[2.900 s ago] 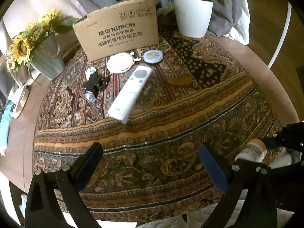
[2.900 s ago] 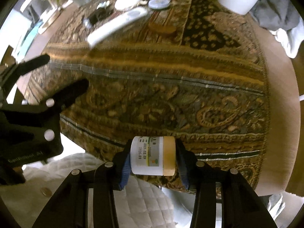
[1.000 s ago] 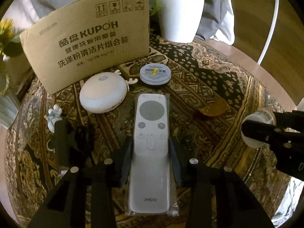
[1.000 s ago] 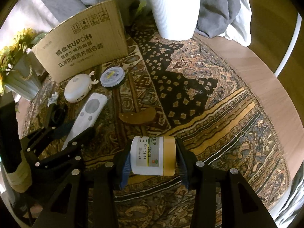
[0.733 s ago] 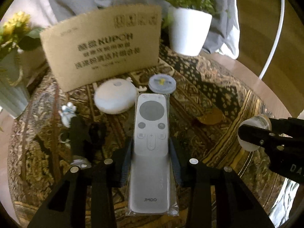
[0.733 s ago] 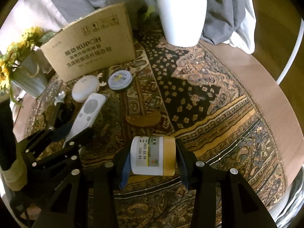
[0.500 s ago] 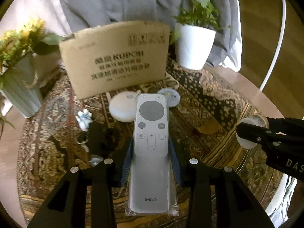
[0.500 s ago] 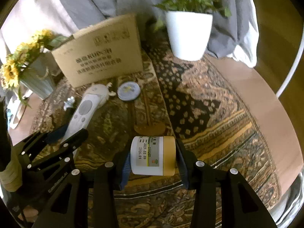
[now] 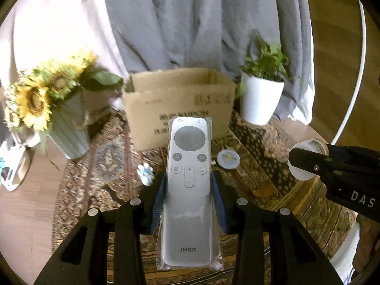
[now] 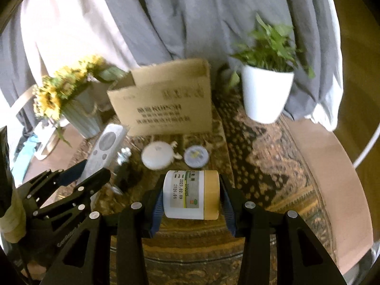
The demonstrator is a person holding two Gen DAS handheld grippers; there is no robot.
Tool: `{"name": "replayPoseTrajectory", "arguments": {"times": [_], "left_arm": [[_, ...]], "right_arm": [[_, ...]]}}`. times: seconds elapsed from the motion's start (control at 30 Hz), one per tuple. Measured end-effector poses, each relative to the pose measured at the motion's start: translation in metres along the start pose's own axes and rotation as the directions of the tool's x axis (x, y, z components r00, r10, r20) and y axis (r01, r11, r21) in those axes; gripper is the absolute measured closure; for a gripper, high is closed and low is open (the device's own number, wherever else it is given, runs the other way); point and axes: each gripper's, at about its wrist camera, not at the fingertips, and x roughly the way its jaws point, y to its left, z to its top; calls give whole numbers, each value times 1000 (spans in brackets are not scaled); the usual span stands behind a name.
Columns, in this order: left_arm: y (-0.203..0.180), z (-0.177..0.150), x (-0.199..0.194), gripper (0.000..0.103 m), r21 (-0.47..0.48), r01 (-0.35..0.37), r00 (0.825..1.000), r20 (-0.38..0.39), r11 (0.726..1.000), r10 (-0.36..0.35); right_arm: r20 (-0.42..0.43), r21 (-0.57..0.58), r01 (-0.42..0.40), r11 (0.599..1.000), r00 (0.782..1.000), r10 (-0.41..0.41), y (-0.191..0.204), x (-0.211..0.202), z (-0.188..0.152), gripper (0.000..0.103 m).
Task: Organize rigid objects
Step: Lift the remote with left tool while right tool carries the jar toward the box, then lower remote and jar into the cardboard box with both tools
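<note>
My left gripper (image 9: 188, 191) is shut on a white remote in a clear bag (image 9: 188, 180), held above the patterned cloth; the remote (image 10: 103, 153) also shows in the right wrist view. My right gripper (image 10: 191, 194) is shut on a white pill bottle with a tan cap (image 10: 191, 194), lying sideways between the pads; its end (image 9: 305, 161) shows at the right of the left wrist view. An open cardboard box (image 9: 179, 105) stands at the back of the table, beyond both grippers. On the cloth before it lie a white round gadget (image 10: 158, 158) and a small round tin (image 10: 196, 156).
A sunflower vase (image 9: 68, 128) stands at the back left and a white potted plant (image 10: 267, 95) at the back right. A small white-blue figurine (image 9: 146, 172) and a dark object (image 10: 124, 178) lie near the remote. Grey curtains hang behind the round table (image 10: 332, 166).
Both grippers have risen with their loads, the remote and the bottle. The views have tilted up, so the box's open top and the curtains now show.
</note>
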Motion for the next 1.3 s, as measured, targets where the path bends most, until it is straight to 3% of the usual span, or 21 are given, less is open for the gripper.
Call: {"name": "replayPoseTrajectory", "arguments": {"times": [0.4, 0.6, 0.97, 1.3], "left_arm": [[14, 30, -37, 65, -38, -91, 990, 105, 995, 95], [17, 48, -46, 65, -52, -83, 984, 152, 995, 90], [22, 86, -37, 65, -38, -105, 970, 218, 994, 111], [37, 126, 3, 65, 41, -104, 976, 195, 994, 94]], "right_arm": [[113, -101, -101, 990, 987, 112, 25, -22, 35, 60], [163, -142, -123, 982, 976, 146, 31, -27, 55, 60], [235, -214, -141, 967, 953, 192, 35, -23, 95, 60], [218, -280, -165, 946, 948, 230, 44, 7, 143, 60]]}}
